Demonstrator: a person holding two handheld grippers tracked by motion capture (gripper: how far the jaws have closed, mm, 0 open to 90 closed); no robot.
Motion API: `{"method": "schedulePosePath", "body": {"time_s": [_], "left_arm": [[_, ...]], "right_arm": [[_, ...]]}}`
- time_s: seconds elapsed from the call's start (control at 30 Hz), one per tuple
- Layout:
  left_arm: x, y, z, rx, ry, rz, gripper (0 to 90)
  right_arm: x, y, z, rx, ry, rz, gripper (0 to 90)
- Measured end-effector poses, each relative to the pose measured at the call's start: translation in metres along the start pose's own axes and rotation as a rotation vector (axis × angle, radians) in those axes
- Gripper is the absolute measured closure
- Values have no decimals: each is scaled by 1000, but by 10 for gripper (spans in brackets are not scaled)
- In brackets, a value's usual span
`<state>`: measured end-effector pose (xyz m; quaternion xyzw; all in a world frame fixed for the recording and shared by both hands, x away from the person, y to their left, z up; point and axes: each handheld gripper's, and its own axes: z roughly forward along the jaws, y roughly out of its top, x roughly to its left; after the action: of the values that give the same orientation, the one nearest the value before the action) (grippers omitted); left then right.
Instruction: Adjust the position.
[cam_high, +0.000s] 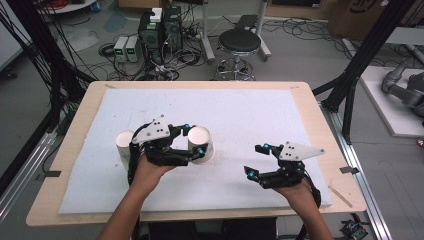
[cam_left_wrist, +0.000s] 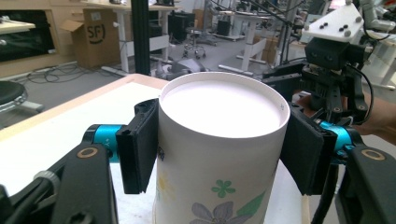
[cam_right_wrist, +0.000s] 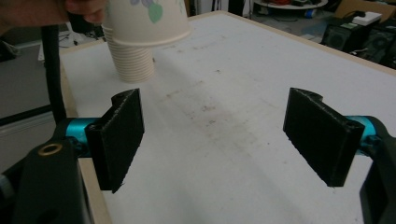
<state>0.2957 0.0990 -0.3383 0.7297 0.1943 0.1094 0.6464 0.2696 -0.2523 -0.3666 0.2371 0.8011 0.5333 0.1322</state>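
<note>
Left claw (cam_high: 193, 140) in the left hand (cam_high: 150, 172), black jaws clamped on a white flower-printed paper cup (cam_left_wrist: 219, 154), right claw (cam_high: 257, 160) in the right hand (cam_high: 295, 190), jaws spread wide, nothing between, both forearms entering from below

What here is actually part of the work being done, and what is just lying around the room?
Part of the job:
- paper cup, upside down, clamped in the left gripper
- stack of cups on the white mat
- right gripper, open and holding nothing

Just lying about:
- round stool
- computer towers and floor cables
- cardboard box
</note>
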Motion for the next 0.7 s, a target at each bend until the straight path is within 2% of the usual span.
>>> {"method": "schedulePosePath", "body": {"time_s": [0.17, 0.27, 0.47, 0.7], "left_arm": [[-4, -8, 8, 19, -22, -2, 345], [-6, -11, 12, 29, -35, -1, 345], [-11, -16, 20, 47, -72, 4, 347], [-17, -18, 32, 56, -119, 8, 348]], "right_arm": [[5, 3, 10, 3, 41, -19, 209], [6, 3, 12, 6, 50, -23, 209], [12, 3, 17, 1, 97, -42, 209], [13, -1, 21, -2, 119, -25, 209]]}}
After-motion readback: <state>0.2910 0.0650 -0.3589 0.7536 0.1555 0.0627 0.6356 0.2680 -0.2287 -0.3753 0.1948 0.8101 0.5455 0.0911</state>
